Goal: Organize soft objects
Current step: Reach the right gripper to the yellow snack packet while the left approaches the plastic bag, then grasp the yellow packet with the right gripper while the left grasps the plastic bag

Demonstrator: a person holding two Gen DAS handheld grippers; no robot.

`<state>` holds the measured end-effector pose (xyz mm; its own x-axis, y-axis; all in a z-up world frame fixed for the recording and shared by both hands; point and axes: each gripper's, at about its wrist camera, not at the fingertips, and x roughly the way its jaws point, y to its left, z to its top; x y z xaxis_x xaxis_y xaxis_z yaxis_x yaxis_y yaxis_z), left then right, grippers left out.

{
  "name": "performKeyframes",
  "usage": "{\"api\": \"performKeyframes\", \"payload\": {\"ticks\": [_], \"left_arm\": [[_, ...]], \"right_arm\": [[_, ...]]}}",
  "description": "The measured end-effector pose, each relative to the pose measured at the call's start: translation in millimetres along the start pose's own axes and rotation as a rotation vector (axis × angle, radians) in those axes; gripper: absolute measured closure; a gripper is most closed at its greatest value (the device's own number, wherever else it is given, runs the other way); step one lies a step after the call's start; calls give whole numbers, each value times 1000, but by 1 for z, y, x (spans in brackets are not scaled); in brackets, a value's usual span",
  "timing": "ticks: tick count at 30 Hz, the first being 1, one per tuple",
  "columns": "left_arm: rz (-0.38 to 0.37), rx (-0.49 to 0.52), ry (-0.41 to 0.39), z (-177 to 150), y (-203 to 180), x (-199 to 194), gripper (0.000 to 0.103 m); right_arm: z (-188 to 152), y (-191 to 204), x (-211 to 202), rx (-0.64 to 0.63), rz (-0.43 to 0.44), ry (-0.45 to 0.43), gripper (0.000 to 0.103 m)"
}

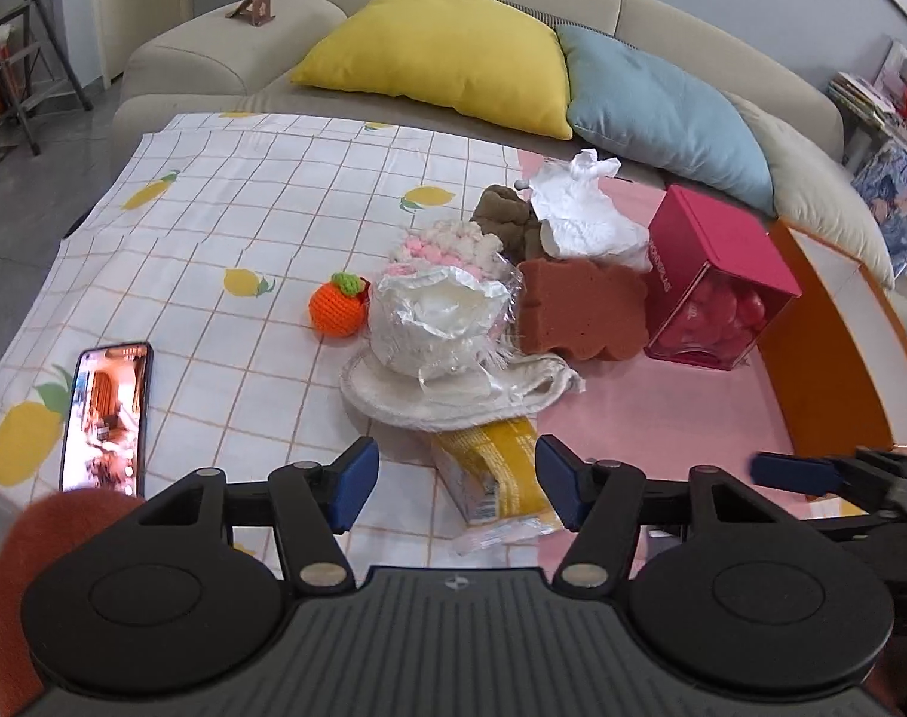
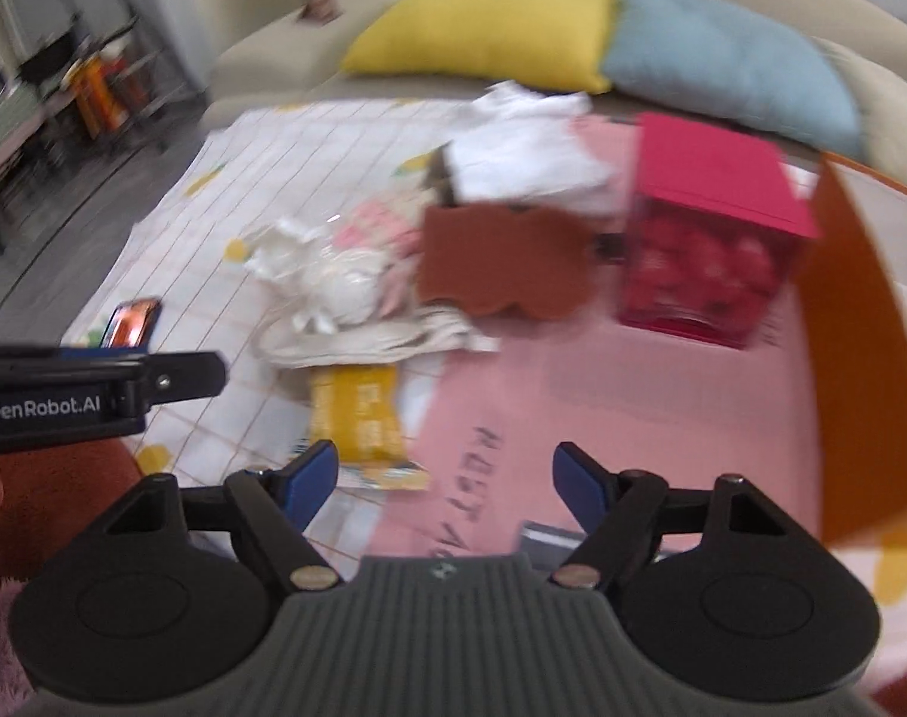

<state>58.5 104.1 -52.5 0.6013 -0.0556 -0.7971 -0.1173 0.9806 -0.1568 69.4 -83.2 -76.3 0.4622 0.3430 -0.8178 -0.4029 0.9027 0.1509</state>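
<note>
- Left gripper [image 1: 456, 481] hangs low over the near edge of the table, jaws spread apart and gripping nothing. A yellow snack packet [image 1: 492, 478] lies on the cloth in the gap between the blue pads [image 1: 352, 478], but they aren't pressing it.
- Right gripper [image 2: 447, 484] — same story, jaws apart with nothing in them, over a pink sheet [image 2: 603, 382] with dark handwriting on it.
- The soft stuff sits in one heap mid-table: a brown sponge [image 1: 579, 316] with a wavy edge, a pink-and-cream fluffy knit [image 1: 447, 245], a crinkly plastic-wrapped white bundle [image 1: 438, 316] sitting on a cream cloth bag [image 1: 453, 400], crumpled white paper [image 1: 585, 215], and a brown plush lump [image 1: 504, 218] behind.
- Only the left view shows the crocheted orange [image 1: 339, 308] just left of the bundle, and the phone [image 1: 107, 418] in full with its screen lit on the lemon-print tablecloth [image 1: 214, 227].
- The right view is badly motion-blurred — the heap is mush there, though the sponge and the pink box [image 2: 716, 227] of red things still read fine.
- The right view catches the left gripper's arm from the side, with "GenRobot.AI" printed on it. The left view only gets one blue finger of the right gripper at its right edge.
- Both views show the beige sofa [image 1: 662, 18] behind with a yellow cushion [image 1: 447, 54] and a blue cushion [image 1: 662, 107], plus an orange-edged board [image 1: 824, 358] at far right.
</note>
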Motion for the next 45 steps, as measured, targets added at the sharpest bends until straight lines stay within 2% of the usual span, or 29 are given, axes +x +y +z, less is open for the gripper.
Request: {"api": "performKeyframes", "payload": {"ticks": [1, 6, 8, 11, 16, 19, 21, 23, 24, 29, 32, 36, 38, 42, 45], "left_arm": [[0, -2, 0, 1, 1, 1, 31], [-3, 1, -5, 8, 7, 11, 32], [14, -16, 8, 11, 11, 19, 32], [30, -55, 69, 17, 19, 34, 34], [52, -86, 60, 18, 29, 38, 34], [49, -78, 61, 19, 29, 39, 35], [53, -65, 66, 19, 28, 41, 34], [50, -54, 71, 18, 25, 43, 34], [47, -52, 73, 18, 25, 44, 34], [23, -33, 63, 17, 21, 46, 35], [17, -3, 41, 20, 16, 46, 31], [44, 76, 18, 29, 6, 49, 20], [46, 129, 20, 35, 1, 53, 20], [27, 198, 30, 54, -9, 59, 18], [24, 216, 77, 73, -17, 68, 10]], "right_arm": [[3, 3, 7, -7, -1, 10, 31], [22, 0, 36, 10, 18, 42, 32], [27, -2, 49, 29, 48, 79, 26], [29, 2, 65, 37, 70, 115, 25], [31, 13, 85, 32, 125, 158, 25], [33, 23, 103, 9, 126, 182, 22], [34, 27, 114, 7, 121, 199, 27], [35, 28, 122, 6, 124, 212, 46], [35, 27, 125, 13, 126, 224, 52], [33, 17, 122, 37, 162, 235, 61], [30, 10, 115, 42, 163, 238, 65], [24, -5, 102, 45, 101, 260, 66], [21, -17, 94, 49, 68, 257, 66], [18, -35, 81, 46, -1, 228, 66], [15, -52, 76, 90, -18, 226, 65]]}}
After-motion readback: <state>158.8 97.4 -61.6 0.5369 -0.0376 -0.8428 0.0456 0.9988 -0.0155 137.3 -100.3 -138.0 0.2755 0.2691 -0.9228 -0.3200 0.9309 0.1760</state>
